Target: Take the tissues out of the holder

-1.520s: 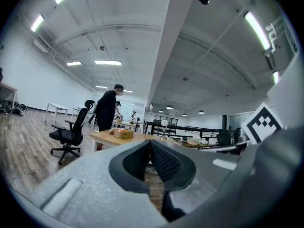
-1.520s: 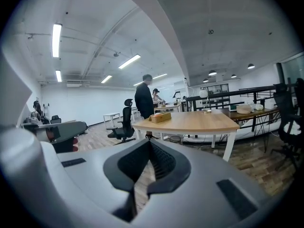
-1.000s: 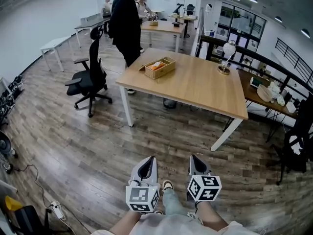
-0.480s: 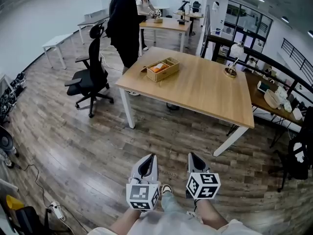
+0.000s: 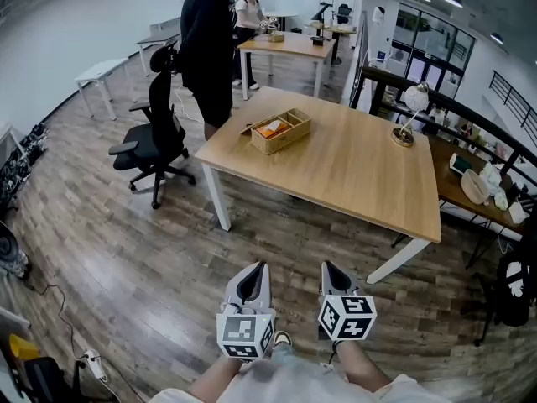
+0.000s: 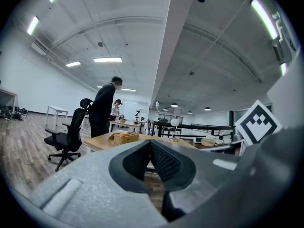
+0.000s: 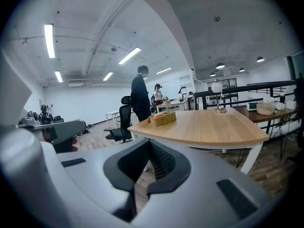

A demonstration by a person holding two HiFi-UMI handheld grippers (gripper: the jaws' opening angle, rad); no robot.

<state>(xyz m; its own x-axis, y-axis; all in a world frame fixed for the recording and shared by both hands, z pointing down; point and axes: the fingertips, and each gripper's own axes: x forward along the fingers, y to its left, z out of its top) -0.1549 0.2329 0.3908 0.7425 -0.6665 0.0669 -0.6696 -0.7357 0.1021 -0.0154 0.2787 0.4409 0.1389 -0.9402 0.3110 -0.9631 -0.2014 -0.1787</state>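
The tissue holder (image 5: 279, 130) is a light wooden box with an orange pack inside, standing near the far left corner of the wooden table (image 5: 352, 175). It also shows as the holder (image 6: 124, 137) in the left gripper view and the holder (image 7: 162, 118) in the right gripper view, far ahead of the jaws. My left gripper (image 5: 253, 272) and right gripper (image 5: 329, 269) hang side by side over the floor, well short of the table. Both the left gripper (image 6: 150, 144) and the right gripper (image 7: 148, 144) have their jaws pressed together with nothing between them.
A person in black (image 5: 208, 40) stands at the table's far left corner, beside a black office chair (image 5: 159, 128). A white desk lamp (image 5: 409, 112) stands on the table's far right. Another person works at a table (image 5: 289, 44) further back. A railing and cluttered desk (image 5: 478, 183) lie right.
The table and holder have drawn nearer and lower in the head view as I walk toward them. Both grippers keep the same place in the view and stay shut.
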